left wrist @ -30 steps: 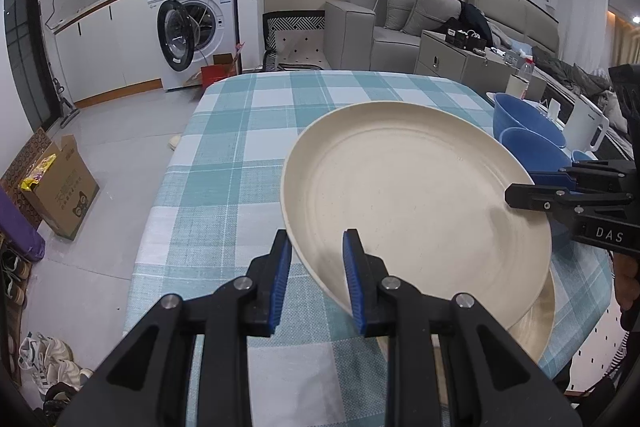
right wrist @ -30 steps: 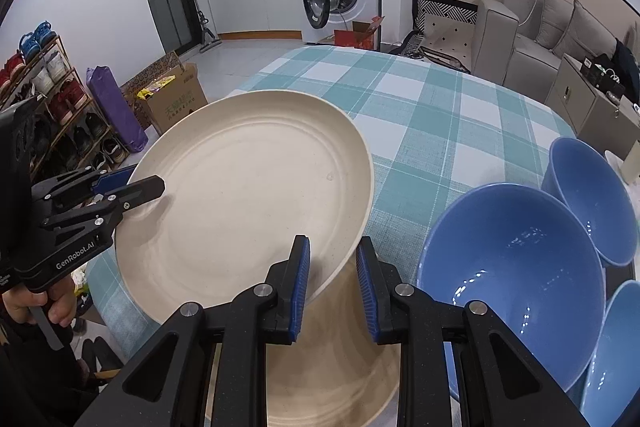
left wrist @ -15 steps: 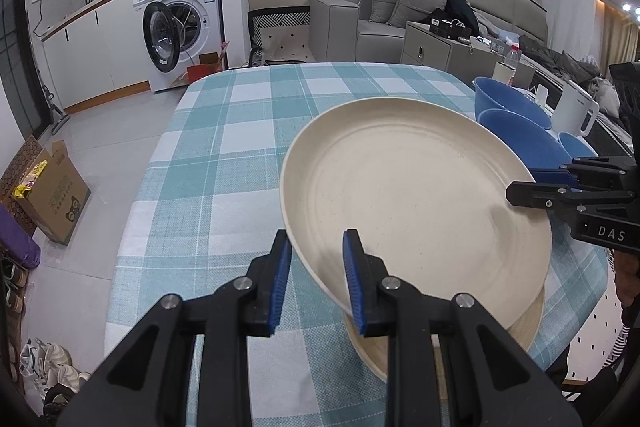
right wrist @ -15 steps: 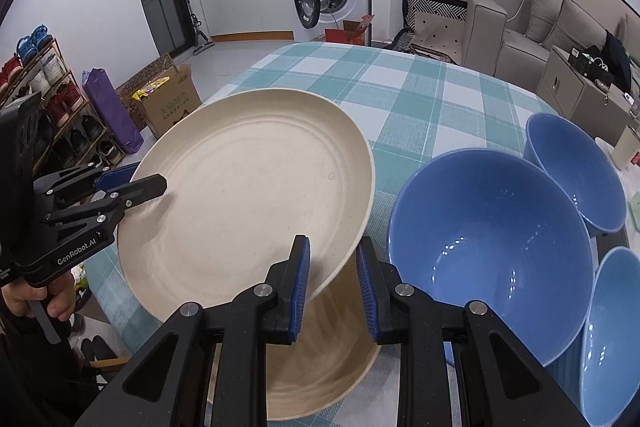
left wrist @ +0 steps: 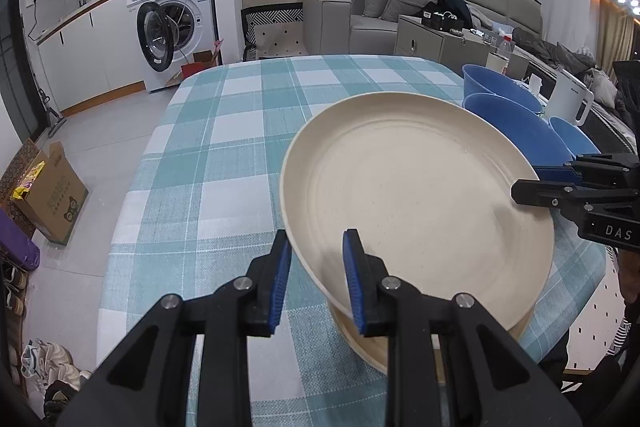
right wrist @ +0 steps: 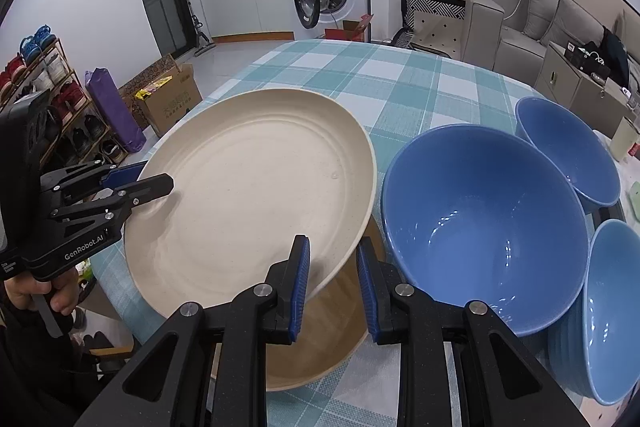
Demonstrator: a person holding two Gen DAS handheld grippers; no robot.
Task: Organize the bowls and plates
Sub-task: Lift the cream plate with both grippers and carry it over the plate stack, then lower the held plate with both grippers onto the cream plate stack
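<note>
A large cream plate (left wrist: 420, 203) hangs tilted above the checked tablecloth, held by opposite rims. My left gripper (left wrist: 316, 239) is shut on its near rim; it also shows as the left gripper (right wrist: 156, 179) at the plate's left edge. My right gripper (right wrist: 332, 247) is shut on the cream plate (right wrist: 256, 195) at its other rim, and appears as the right gripper (left wrist: 532, 183). Under it a tan plate (right wrist: 320, 347) lies on the table, mostly covered, with the tan plate's edge (left wrist: 360, 339) peeking out.
Three blue bowls stand right of the plates: a big bowl (right wrist: 484, 219), a far bowl (right wrist: 568, 147) and a near bowl (right wrist: 612, 307). A white jug (left wrist: 572, 99) sits beyond them. The checked table (left wrist: 240, 131) stretches ahead. A person's hand (right wrist: 44, 295) holds the left gripper.
Both grippers have carried the cream plate a little way across the table, still gripping it. More of the tan plate now shows beneath, and the blue bowls sit nearer the right gripper.
</note>
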